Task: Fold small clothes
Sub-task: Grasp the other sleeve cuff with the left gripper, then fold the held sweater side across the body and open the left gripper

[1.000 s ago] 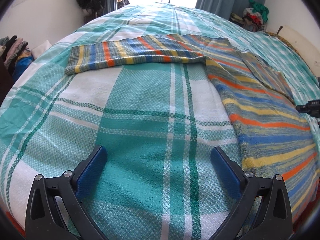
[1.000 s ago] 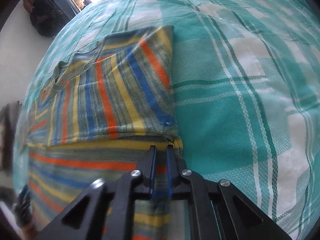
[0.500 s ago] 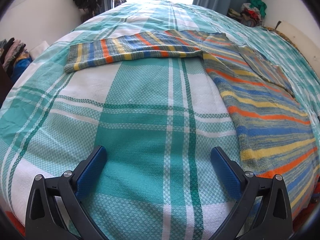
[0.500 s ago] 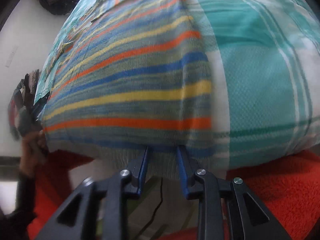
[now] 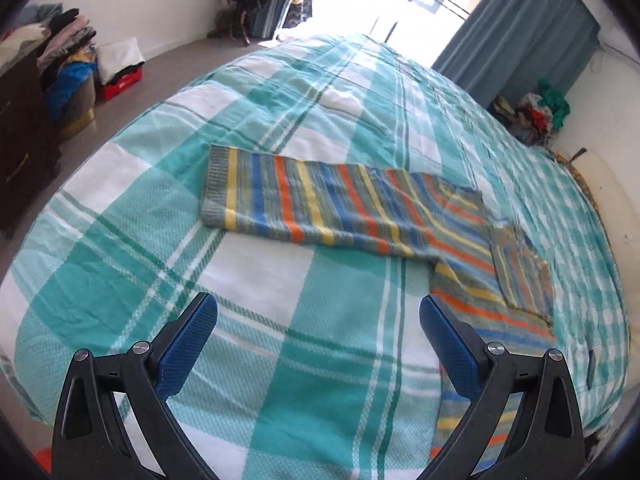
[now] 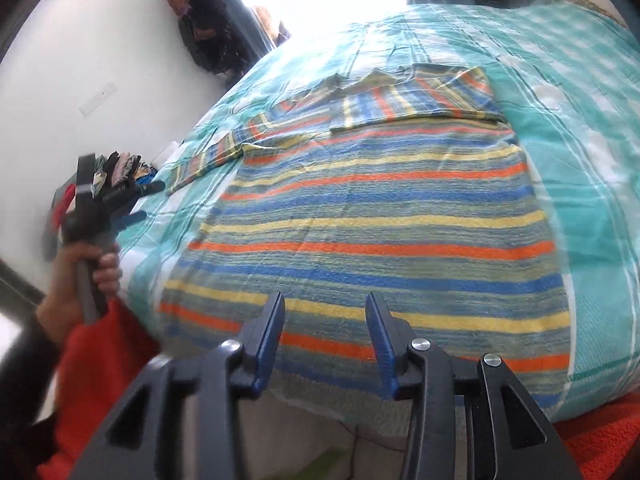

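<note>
On bedspread [image 5: 304, 280]: striped sweater [image 6: 376, 216] | left tongs [image 5: 318, 340] released | right tongs [image 6: 326, 340] just opening, empty | no legible writing

The left gripper [image 5: 318, 332] points downward with its jaws spread wide and nothing between them. The right gripper [image 6: 325, 334] has just been opening, jaws parted and empty.

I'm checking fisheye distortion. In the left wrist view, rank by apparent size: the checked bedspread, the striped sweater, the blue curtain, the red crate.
1. Checked bedspread, which fills most of the frame.
2. Striped sweater.
3. Blue curtain; it hangs farther away, so its rank against the sweater is unsure.
4. Red crate.
</note>
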### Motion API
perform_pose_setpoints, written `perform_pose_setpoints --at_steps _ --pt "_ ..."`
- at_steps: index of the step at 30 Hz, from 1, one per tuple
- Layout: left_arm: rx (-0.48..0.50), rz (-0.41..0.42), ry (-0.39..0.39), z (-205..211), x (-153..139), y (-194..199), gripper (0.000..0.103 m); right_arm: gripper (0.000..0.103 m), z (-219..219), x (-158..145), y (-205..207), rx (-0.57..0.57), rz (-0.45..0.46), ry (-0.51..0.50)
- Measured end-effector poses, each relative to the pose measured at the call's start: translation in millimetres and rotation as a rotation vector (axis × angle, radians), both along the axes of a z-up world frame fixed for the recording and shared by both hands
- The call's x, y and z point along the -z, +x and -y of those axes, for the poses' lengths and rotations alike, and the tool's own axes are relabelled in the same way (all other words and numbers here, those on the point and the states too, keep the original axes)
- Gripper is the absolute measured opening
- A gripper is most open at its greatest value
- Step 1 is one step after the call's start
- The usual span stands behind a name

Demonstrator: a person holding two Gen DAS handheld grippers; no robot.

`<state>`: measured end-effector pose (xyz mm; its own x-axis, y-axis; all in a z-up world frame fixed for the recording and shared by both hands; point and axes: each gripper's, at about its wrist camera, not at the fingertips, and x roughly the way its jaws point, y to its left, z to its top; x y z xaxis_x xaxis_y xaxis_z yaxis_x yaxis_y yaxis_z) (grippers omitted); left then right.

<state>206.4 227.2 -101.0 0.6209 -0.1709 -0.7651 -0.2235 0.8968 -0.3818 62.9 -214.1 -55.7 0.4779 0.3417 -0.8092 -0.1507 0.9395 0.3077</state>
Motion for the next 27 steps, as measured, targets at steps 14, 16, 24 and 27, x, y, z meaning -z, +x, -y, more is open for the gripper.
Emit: perform_pose_setpoints --at_steps 14,16,24,27 --pt "-0.028 -0.227 0.148 -24 69 110 0.005 0.045 -14 33 -11 -0.098 -0.027 -0.065" --pt "0.042 -0.166 0.202 -2 42 114 0.005 0.046 -15 33 -10 -0.102 -0.023 -0.062" --pt "0.445 0.137 0.248 169 -101 127 0.005 0.047 -8 34 -10 -0.099 -0.028 -0.011" --pt "0.597 0.168 0.203 246 -115 125 0.006 0.047 -6 34 -9 -0.095 -0.033 0.009"
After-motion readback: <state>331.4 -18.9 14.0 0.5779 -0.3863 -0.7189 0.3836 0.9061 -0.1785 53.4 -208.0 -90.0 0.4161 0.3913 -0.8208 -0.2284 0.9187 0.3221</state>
